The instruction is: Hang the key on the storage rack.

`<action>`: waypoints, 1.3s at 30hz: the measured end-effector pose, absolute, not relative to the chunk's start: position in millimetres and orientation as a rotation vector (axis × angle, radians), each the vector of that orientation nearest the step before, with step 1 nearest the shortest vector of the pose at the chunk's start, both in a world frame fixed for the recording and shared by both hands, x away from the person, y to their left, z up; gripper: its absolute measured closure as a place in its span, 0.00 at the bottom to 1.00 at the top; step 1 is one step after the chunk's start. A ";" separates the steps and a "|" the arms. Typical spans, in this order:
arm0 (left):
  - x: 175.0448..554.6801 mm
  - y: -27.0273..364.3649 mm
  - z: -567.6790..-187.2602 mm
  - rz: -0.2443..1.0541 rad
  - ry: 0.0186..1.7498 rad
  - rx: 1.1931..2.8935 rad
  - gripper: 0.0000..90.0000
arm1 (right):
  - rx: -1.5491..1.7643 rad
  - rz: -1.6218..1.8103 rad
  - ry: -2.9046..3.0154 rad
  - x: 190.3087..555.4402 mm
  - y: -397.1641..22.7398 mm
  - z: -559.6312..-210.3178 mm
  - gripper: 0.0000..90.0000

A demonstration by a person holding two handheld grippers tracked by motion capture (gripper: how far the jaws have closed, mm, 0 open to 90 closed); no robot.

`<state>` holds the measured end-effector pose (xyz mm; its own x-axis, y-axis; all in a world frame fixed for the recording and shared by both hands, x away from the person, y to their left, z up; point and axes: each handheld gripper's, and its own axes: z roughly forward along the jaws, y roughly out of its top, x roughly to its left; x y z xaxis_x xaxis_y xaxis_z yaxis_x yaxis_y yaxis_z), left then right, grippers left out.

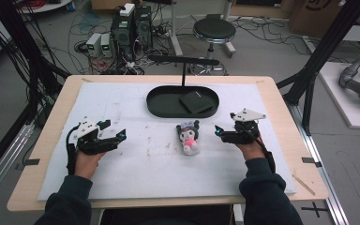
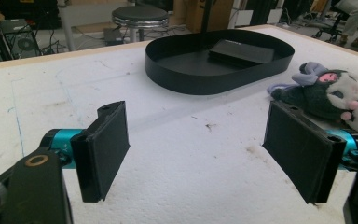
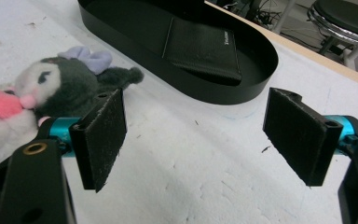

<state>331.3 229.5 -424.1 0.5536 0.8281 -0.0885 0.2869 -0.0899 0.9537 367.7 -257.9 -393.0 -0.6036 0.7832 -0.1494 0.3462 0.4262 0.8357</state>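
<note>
A small plush toy (image 1: 189, 137) with a dark head, lilac bow and pink front lies on the white mat (image 1: 136, 173) near the middle of the table. Behind it stands a black oval tray (image 1: 159, 105) with a black wallet (image 1: 196, 101) lying flat inside. My left gripper (image 1: 114, 129) hovers open over the mat at the left, nothing between its pads (image 2: 102, 149); the plush toy (image 2: 326, 93) lies beyond its right jaw. To the right of the toy my right gripper (image 1: 225, 123) is open and empty, with the plush toy (image 3: 51, 88) behind its left jaw and the wallet (image 3: 203, 49) ahead.
A black T-shaped stand (image 1: 183, 60) rises from behind the tray. Past the table's far edge are a round stool (image 1: 214, 32), computer boxes (image 1: 131, 26) and loose cables on the floor. Black frame posts (image 1: 318, 51) flank the table at the right.
</note>
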 end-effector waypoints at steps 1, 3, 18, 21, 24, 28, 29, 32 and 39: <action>331.6 230.0 -424.1 0.594 0.951 1.653 0.24 | 0.956 1.090 2.154 367.2 -256.9 -392.9 0.24; 331.4 230.4 -423.9 0.596 0.955 1.651 0.24 | 0.953 1.091 2.161 366.1 -254.4 -393.5 0.24; 330.3 232.5 -424.0 0.602 0.963 1.647 0.25 | 0.850 1.119 2.243 349.2 -209.1 -395.5 0.24; 330.7 232.1 -424.4 0.599 0.964 1.653 0.25 | 0.844 1.131 2.264 344.3 -192.6 -398.6 0.23; 330.4 230.9 -424.0 0.605 0.957 1.657 0.26 | 0.845 1.129 2.288 340.0 -172.1 -404.1 0.23; 328.4 230.0 -423.5 0.609 0.954 1.666 0.26 | 0.838 1.055 2.297 336.1 -145.2 -414.8 0.23; 327.7 230.1 -423.3 0.610 0.950 1.667 0.26 | 0.826 1.022 2.302 336.2 -140.6 -418.1 0.23; 326.2 231.6 -423.1 0.612 0.953 1.665 0.26 | 0.820 0.943 2.286 338.4 -136.3 -424.4 0.22; 327.7 232.6 -423.3 0.610 0.957 1.660 0.26 | 0.902 0.897 2.302 344.5 -148.3 -428.6 0.25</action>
<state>327.7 232.6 -423.3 0.5460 0.8345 -0.0733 0.2854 -0.1030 0.9529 344.5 -148.3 -428.6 -0.6519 0.7289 -0.2090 0.3953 0.5619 0.7266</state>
